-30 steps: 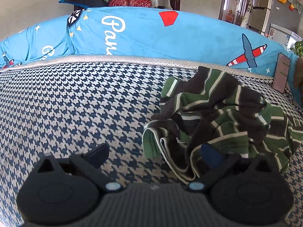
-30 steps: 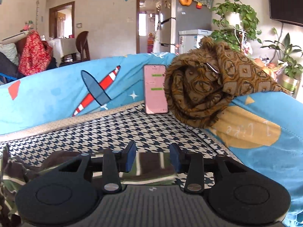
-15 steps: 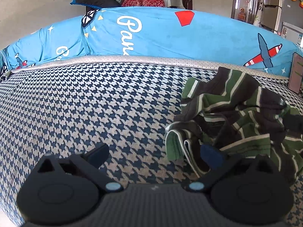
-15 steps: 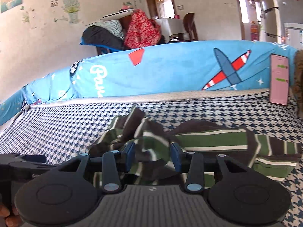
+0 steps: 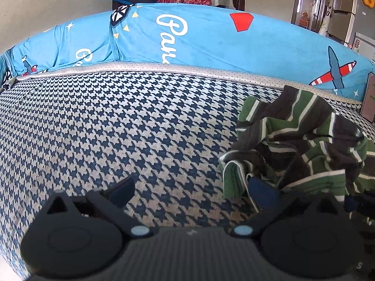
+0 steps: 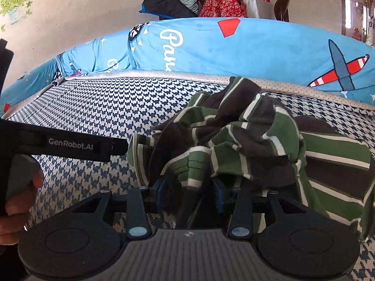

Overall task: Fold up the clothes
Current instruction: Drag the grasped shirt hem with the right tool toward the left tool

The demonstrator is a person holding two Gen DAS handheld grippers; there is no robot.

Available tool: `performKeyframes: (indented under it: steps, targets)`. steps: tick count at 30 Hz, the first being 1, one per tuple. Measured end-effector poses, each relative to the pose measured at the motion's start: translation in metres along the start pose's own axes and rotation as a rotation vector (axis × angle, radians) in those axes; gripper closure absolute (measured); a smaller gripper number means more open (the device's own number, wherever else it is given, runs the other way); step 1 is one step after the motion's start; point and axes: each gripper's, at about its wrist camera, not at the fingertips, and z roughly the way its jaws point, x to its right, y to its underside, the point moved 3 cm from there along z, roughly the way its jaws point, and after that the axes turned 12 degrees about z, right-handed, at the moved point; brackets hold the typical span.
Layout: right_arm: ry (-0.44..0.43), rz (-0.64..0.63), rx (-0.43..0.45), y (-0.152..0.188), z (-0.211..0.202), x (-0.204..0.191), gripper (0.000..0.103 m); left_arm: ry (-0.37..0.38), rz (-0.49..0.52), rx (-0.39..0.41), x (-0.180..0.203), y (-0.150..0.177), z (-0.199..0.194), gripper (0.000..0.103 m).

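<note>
A crumpled green, brown and white striped garment [image 5: 300,145] lies on the houndstooth seat [image 5: 117,128], at the right of the left wrist view. My left gripper [image 5: 191,189] is open wide just above the seat, and its right finger [image 5: 260,188] touches the garment's left hem. In the right wrist view the garment [image 6: 257,135] fills the middle. My right gripper [image 6: 189,190] is open, with a raised green fold standing between its blue pads. The left gripper's black body [image 6: 70,144] reaches in from the left, held by a hand [image 6: 18,199].
A blue printed cover [image 5: 211,39] drapes the backrest behind the seat. A phone [image 5: 369,100] leans against it at the far right. Piled clothes [image 6: 187,2] sit behind the backrest. Bare houndstooth seat spreads to the garment's left.
My right gripper has swung left, away from the phone and a brown cloth, and closed in on the striped garment. The left gripper has shifted left, so the garment sits further right in its view.
</note>
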Motion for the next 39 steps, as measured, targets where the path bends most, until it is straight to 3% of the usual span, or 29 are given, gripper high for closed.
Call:
performKeyframes:
  steps: [2, 7, 11, 16, 26, 32, 36, 39]
  targets:
    - [0.013, 0.001, -0.005, 0.002, 0.004, -0.001, 0.092, 0.001, -0.003, -0.004, -0.002, 0.0, 0.001, 0.0]
    - [-0.012, 0.004, 0.048, 0.006, -0.016, -0.001, 0.098, -0.008, -0.001, -0.004, -0.004, 0.001, 0.002, 0.0]
    - [-0.06, 0.013, 0.12, 0.019, -0.055, -0.01, 0.098, -0.014, 0.007, 0.004, -0.006, 0.004, -0.001, 0.0]
    - [-0.101, 0.037, 0.146, 0.057, -0.106, -0.027, 0.098, -0.019, 0.038, 0.036, -0.007, 0.009, -0.012, 0.0]
    - [-0.086, 0.014, 0.037, 0.118, -0.153, -0.031, 0.098, 0.009, 0.006, 0.052, -0.016, 0.017, -0.029, 0.0]
    - [-0.043, 0.075, -0.041, 0.127, -0.156, -0.017, 0.095, 0.02, -0.017, 0.059, -0.023, 0.021, -0.037, 0.0]
    - [-0.067, 0.12, 0.034, 0.121, -0.167, -0.013, 0.082, 0.013, -0.041, 0.062, -0.031, 0.021, -0.038, 0.0]
    - [-0.08, 0.099, 0.07, 0.113, -0.169, -0.021, 0.08, 0.006, -0.034, 0.073, -0.031, 0.02, -0.039, 0.0]
